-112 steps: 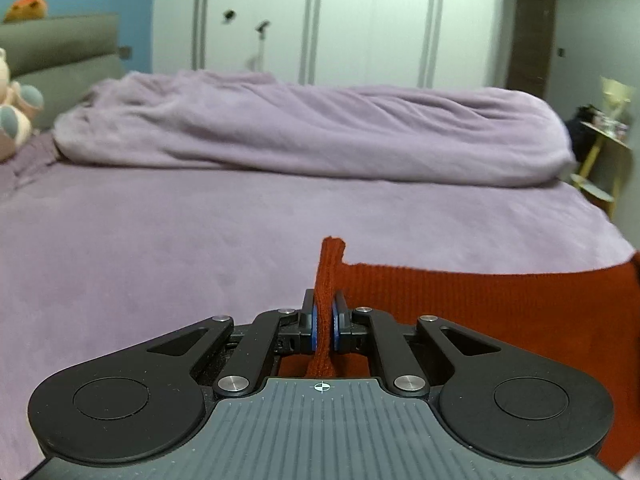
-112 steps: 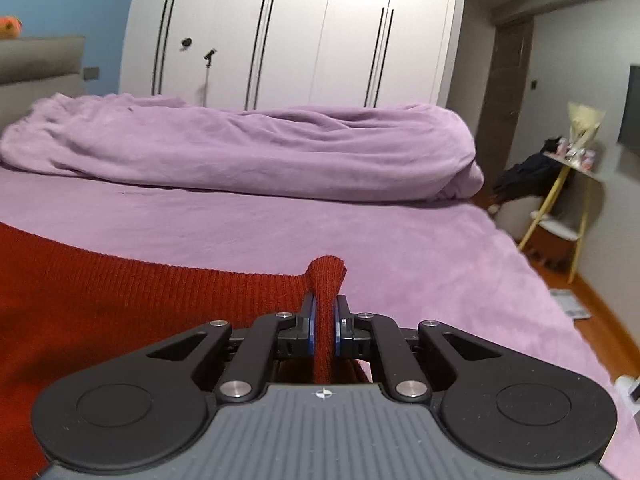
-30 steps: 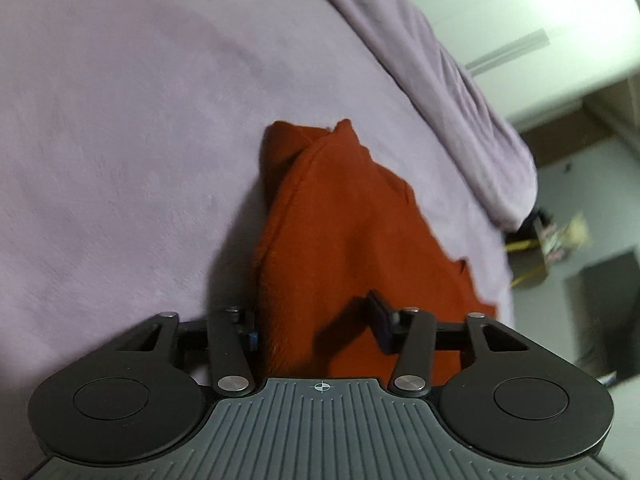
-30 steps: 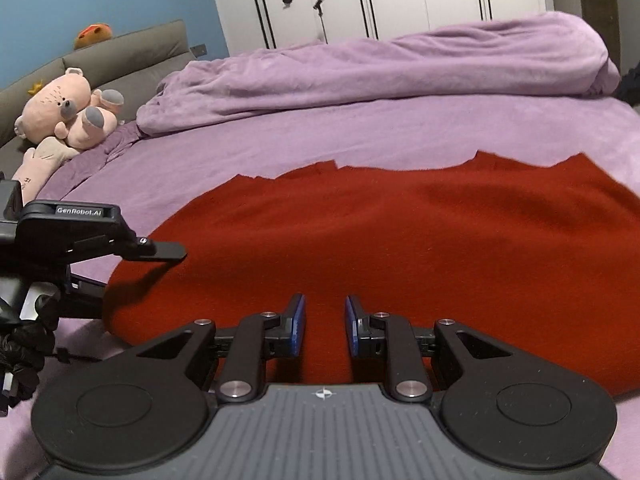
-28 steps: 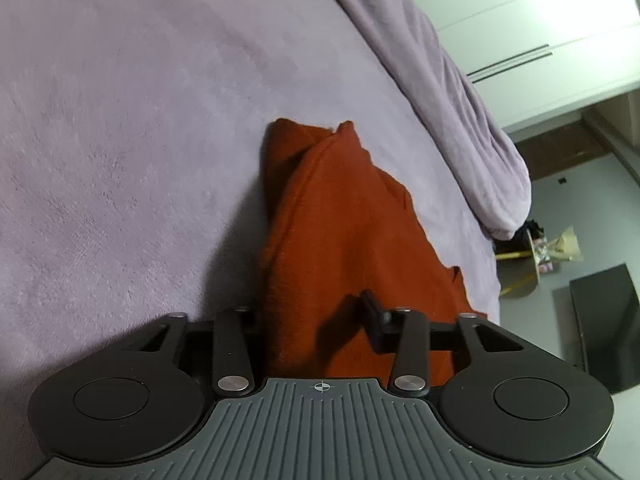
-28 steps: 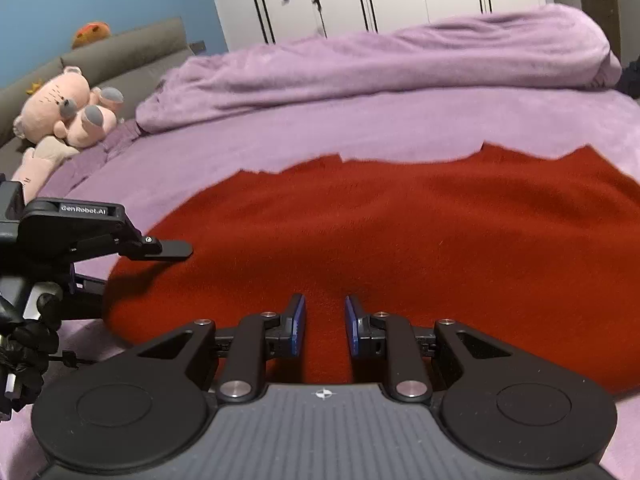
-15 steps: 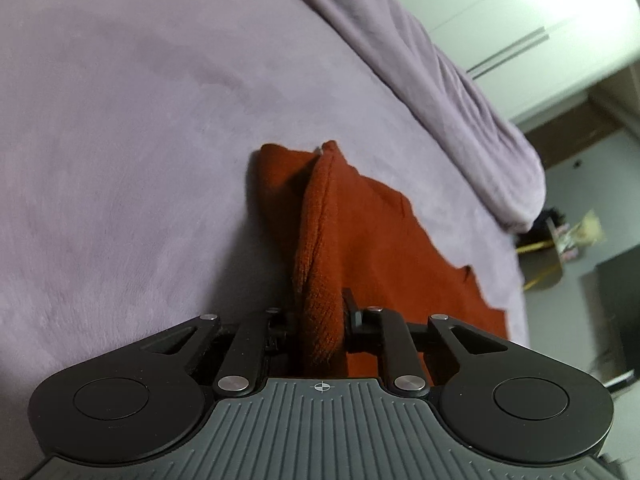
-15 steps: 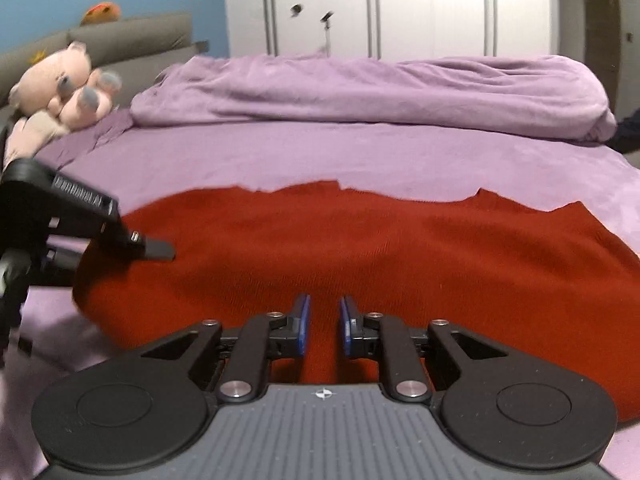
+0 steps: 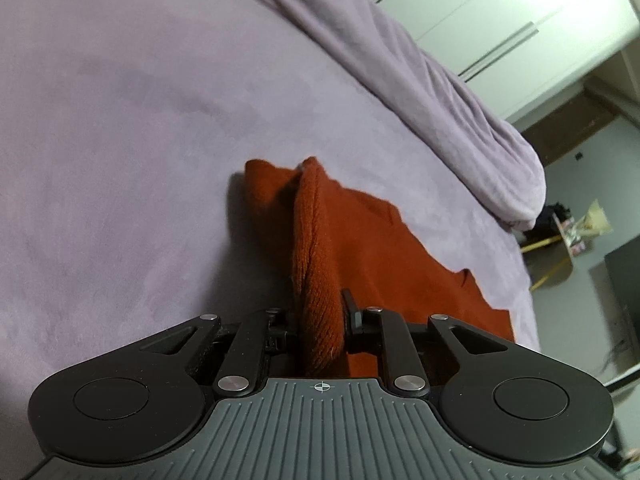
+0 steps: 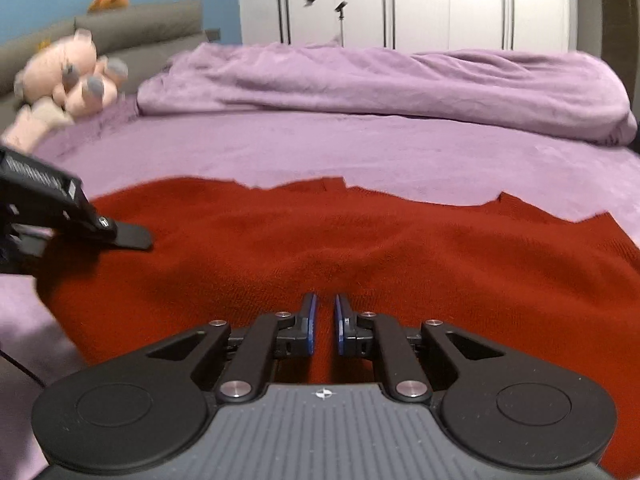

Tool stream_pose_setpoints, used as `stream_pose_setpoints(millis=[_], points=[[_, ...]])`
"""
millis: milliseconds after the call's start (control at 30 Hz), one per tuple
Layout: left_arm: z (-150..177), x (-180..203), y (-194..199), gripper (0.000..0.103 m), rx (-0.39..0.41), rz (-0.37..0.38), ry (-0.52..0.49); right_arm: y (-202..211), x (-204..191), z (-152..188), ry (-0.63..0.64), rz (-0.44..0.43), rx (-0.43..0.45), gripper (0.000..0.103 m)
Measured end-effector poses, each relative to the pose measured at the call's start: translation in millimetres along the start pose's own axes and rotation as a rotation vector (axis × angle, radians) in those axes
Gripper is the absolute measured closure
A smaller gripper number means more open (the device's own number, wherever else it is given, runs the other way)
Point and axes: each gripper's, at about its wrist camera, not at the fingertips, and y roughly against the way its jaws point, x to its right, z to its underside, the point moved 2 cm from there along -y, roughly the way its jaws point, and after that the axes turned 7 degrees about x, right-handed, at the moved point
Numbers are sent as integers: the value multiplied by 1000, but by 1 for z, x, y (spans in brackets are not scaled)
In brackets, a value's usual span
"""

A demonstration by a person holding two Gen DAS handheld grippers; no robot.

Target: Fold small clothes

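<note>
Red knit sweater (image 10: 360, 240) lies spread near the bed's (image 10: 360, 148) front edge, left gripper (image 9: 320, 320) pinching its bunched side, right gripper (image 10: 323, 320) pinching its near hem; uneven lifting could skew the fold.

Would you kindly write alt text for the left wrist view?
The left gripper is clamped on a raised fold of the red knit garment, which otherwise lies on a lilac bedsheet. A rumpled lilac duvet and white wardrobe doors sit behind.
</note>
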Motion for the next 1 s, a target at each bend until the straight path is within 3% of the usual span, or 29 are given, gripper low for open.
stream_pose_setpoints(millis=[200,300,400,567,667,767,833,1000], points=[[0,45,14,85,14,33,-141,72,51,10,-108,155,151,76],[5,82,14,85,7,71,-203,89,80,12,-183,211,149,74],[18,122,5,85,-6,105,-278,101,101,14,-270,215,159,74],[64,171,-39,85,-75,133,-377,105,113,26,-304,232,108,74],[96,177,-65,83,-130,109,-399,104,118,35,-317,218,68,74],[109,175,-70,73,-121,131,-426,103,120,38,-318,203,48,74],[110,175,-62,47,-141,190,-458,106,119,36,-318,195,54,74],[95,161,-14,51,-157,273,-407,106,116,16,-313,142,95,74]])
